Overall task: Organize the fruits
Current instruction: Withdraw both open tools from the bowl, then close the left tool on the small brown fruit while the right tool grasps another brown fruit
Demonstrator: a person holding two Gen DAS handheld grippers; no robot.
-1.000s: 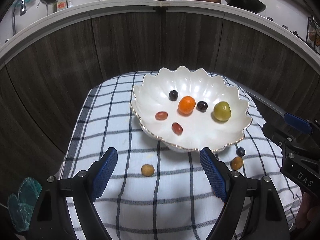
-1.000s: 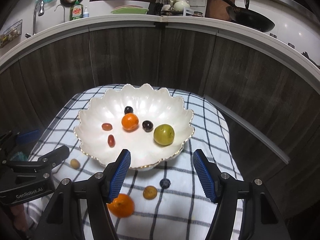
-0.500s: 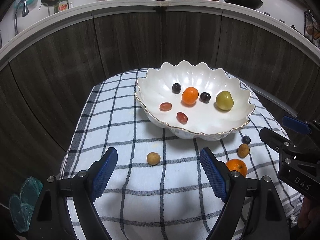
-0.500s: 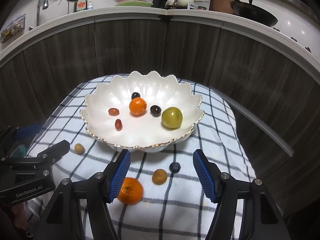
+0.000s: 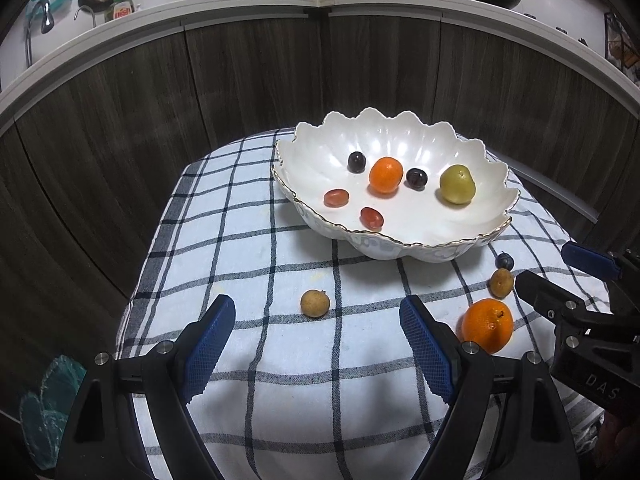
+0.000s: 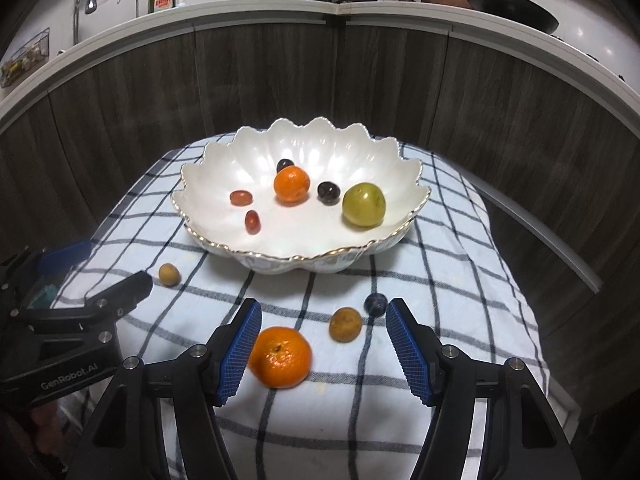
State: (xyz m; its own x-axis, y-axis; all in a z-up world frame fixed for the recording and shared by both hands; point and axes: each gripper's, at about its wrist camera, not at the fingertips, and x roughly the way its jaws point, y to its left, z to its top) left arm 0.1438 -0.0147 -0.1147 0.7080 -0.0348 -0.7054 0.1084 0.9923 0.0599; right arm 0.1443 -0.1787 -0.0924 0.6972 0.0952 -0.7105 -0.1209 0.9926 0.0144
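A white scalloped bowl point(image 5: 460, 236) point(image 6: 304, 256) stands on the checked cloth and holds an orange point(image 5: 385, 175), a green fruit point(image 5: 457, 184), two dark grapes and two red ones. On the cloth in front lie a loose orange point(image 6: 280, 357) point(image 5: 487, 325), a brown longan point(image 6: 345, 324) point(image 5: 501, 282), a dark blueberry point(image 6: 375, 303) and a second longan point(image 5: 315, 303) point(image 6: 168, 274). My left gripper point(image 5: 318, 350) is open and empty, just short of the second longan. My right gripper point(image 6: 326, 352) is open and empty, its left finger beside the loose orange.
The checked cloth point(image 5: 240, 240) covers a small table with drop-offs at left, right and front. A dark wood-panelled counter wall point(image 5: 256, 80) curves behind it. Each gripper shows at the edge of the other's view.
Both grippers have drawn back and lifted away from the bowl. The loose fruits on the cloth have come into fuller view. Nothing was grasped.
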